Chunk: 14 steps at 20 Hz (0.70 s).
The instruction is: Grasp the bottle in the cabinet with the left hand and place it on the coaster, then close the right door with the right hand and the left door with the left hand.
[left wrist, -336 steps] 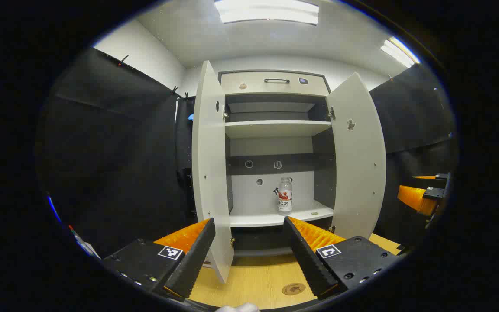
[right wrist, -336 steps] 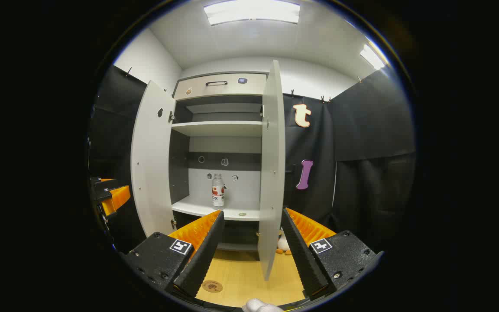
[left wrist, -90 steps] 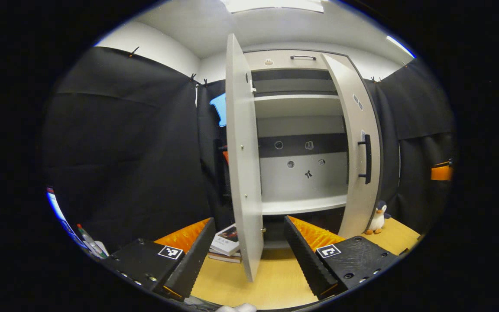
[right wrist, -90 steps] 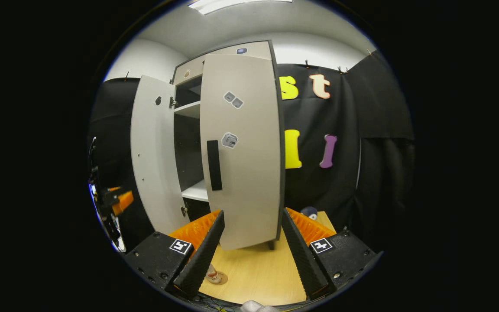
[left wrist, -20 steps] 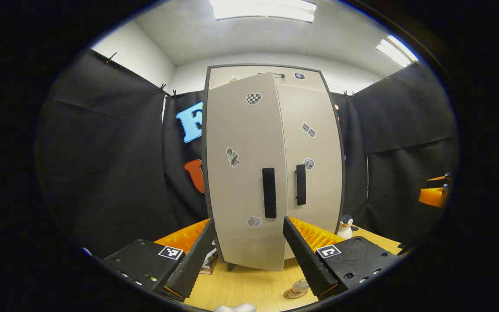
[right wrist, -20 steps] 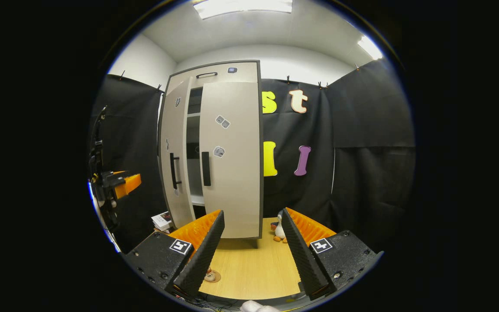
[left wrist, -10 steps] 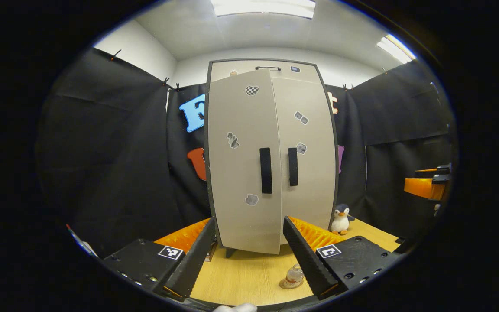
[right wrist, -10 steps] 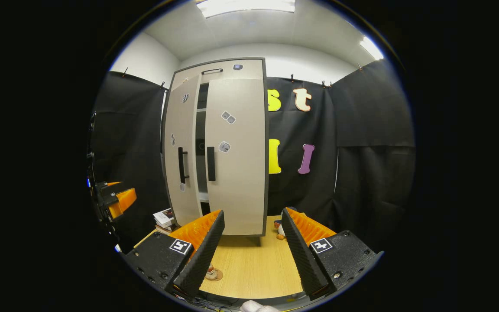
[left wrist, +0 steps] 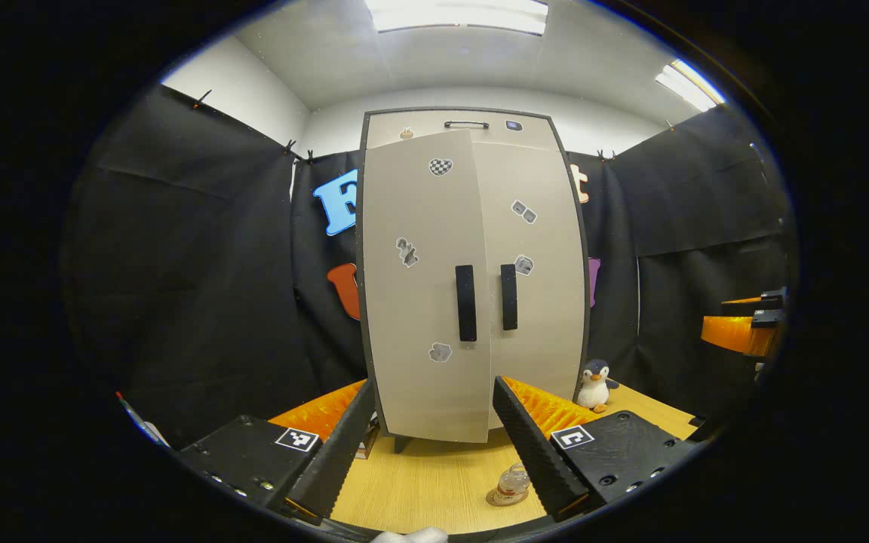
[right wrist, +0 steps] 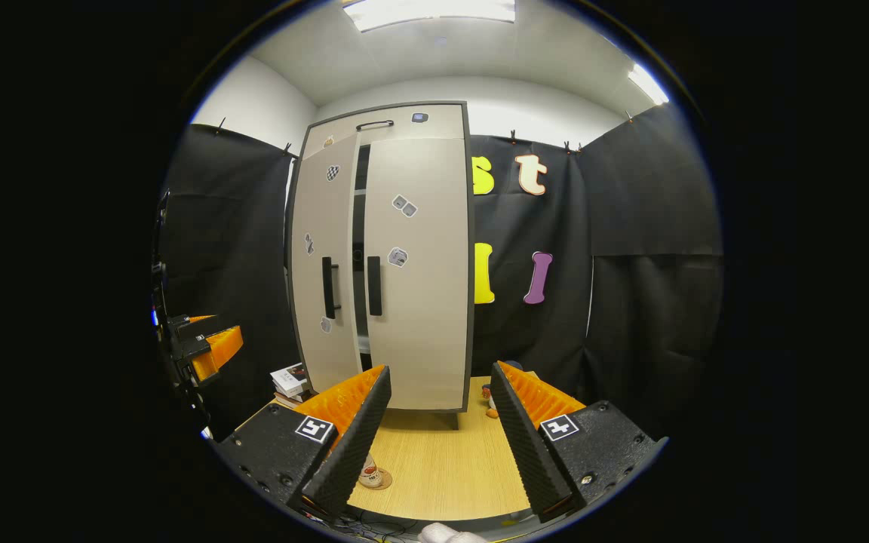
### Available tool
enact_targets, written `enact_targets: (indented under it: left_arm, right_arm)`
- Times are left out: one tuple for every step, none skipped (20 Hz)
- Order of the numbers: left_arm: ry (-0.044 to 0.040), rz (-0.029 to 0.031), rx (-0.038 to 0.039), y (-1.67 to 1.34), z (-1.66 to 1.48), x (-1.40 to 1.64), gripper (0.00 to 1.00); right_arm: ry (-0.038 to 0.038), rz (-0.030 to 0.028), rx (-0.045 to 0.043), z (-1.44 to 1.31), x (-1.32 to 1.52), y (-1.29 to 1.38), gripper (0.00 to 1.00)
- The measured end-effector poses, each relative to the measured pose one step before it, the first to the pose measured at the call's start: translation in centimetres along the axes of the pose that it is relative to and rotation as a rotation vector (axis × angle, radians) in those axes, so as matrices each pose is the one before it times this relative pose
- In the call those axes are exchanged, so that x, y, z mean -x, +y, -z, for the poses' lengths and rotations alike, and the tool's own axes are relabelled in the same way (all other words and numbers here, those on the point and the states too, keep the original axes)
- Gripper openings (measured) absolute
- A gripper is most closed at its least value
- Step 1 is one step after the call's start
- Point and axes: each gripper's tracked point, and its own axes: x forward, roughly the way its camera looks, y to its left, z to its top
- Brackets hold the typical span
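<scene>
The tall grey cabinet [left wrist: 472,302] stands at the back of the wooden table. Its right door [right wrist: 419,279] lies flush shut. The left door [right wrist: 321,271] stands slightly ajar, with a dark gap beside it in the right gripper view. The clear bottle [left wrist: 511,481] stands on the round brown coaster [left wrist: 501,497] near the table's front edge, seen again as the bottle [right wrist: 371,473] beside a finger. My left gripper [left wrist: 431,441] is open and holds nothing, some way in front of the doors. My right gripper [right wrist: 434,434] is open too, back from the cabinet.
A toy penguin [left wrist: 595,383] sits right of the cabinet. A stack of books [right wrist: 288,381] lies at its left foot. Black cloth walls close in both sides. Bare table [right wrist: 442,460] stretches between the grippers and the cabinet.
Over the last second the left door has swung nearer to shut, narrowing its gap. Both grippers have drawn back slightly from the cabinet. The bottle stays on the coaster.
</scene>
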Motion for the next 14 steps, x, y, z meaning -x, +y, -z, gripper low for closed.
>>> enact_targets:
  left_arm:
    - [-0.00053,-0.00209,-0.00271,0.014,-0.076,-0.029,0.96]
    - [0.00077,-0.00122,-0.00448,0.015,-0.055,0.023,0.96]
    - [-0.00041,-0.00098,-0.00301,-0.021,-0.066,0.010,0.96]
    - [-0.00133,0.00041,-0.00120,0.041,-0.005,0.077,0.96]
    - [-0.00191,-0.00200,0.00090,0.098,-0.071,0.034,0.96]
    - [-0.00152,-0.00013,0.00072,-0.106,-0.091,0.009,0.95]
    - [-0.00058,-0.00143,0.00066,-0.006,-0.036,0.096,0.96]
    - [-0.00207,-0.00137,-0.00099,0.045,-0.060,0.012,0.96]
    - [0.00228,-0.00163,-0.00069,0.014,0.043,0.015,0.96]
    - [0.00216,0.00046,0.00107,0.072,0.035,0.001,0.95]
    - [0.00162,0.00034,0.00311,-0.026,0.056,0.049,0.96]
    - [0.00362,-0.00103,0.00230,0.083,0.093,0.083,0.96]
    - [0.00325,-0.00130,-0.00067,0.069,0.117,0.043,0.96]
    - [0.00146,-0.00049,-0.00222,-0.014,-0.023,0.012,0.96]
  right_arm:
    - [0.00301,-0.00185,0.00046,0.067,-0.018,0.024,0.82]
    - [0.00363,-0.00118,-0.00025,0.169,0.034,0.047,0.82]
    - [0.00143,-0.00287,-0.00163,0.002,-0.021,0.039,0.82]
    - [0.00320,-0.00178,-0.00066,0.080,-0.031,0.021,0.82]
    - [0.00034,-0.00203,0.00018,-0.073,0.046,0.029,0.82]
    - [-0.00160,-0.00048,0.00034,-0.048,0.022,-0.017,0.82]
    - [0.00006,0.00103,0.00109,-0.013,0.027,-0.016,0.82]
    - [-0.00129,-0.00121,0.00032,0.027,-0.006,0.003,0.82]
    - [-0.00045,0.00041,-0.00013,-0.054,0.055,-0.013,0.82]
    - [0.00051,-0.00089,-0.00080,0.078,0.010,0.028,0.82]
    - [0.00017,-0.00065,-0.00097,-0.060,-0.040,0.021,0.82]
    - [0.00056,-0.00122,0.00056,0.001,0.051,0.031,0.82]
    - [-0.00051,-0.00096,0.00224,-0.075,0.066,0.019,0.82]
    - [-0.00237,0.00019,0.00122,-0.090,0.015,-0.003,0.82]
